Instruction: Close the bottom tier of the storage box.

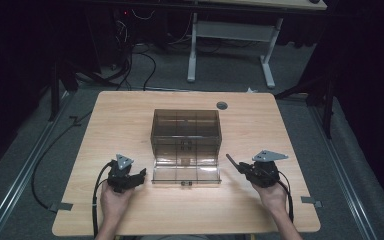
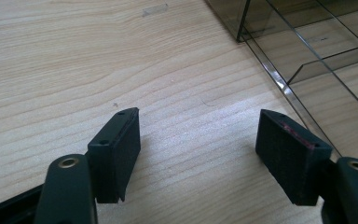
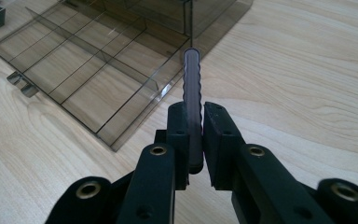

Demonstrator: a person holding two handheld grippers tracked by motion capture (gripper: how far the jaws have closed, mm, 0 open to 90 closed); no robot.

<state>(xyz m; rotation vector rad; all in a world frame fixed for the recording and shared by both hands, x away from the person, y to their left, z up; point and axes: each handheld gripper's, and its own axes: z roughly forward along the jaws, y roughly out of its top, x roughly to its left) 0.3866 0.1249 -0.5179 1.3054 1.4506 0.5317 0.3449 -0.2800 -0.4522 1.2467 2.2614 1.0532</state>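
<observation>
A smoky clear plastic box point(image 1: 186, 125) stands mid-table, and its divided drawer point(image 1: 186, 174) is pulled out toward me. My left gripper point(image 1: 139, 176) rests low just left of the drawer, open with nothing between its jaws; in the left gripper view the gripper point(image 2: 198, 135) hovers over bare wood, the drawer's rim point(image 2: 279, 79) to its right. My right gripper point(image 1: 242, 168) sits right of the drawer, shut on a thin dark wavy strip point(image 1: 231, 161). In the right gripper view the strip point(image 3: 192, 84) stands edge-on between the jaws point(image 3: 195, 116), pointing at the drawer's corner point(image 3: 121, 135).
The wooden table point(image 1: 130, 110) has a grey round grommet point(image 1: 222, 105) behind the box and tape tabs at its left point(image 1: 60, 206) and right point(image 1: 311, 201) edges. Beyond it stand a white table frame point(image 1: 195, 50) and floor cables point(image 1: 145, 60).
</observation>
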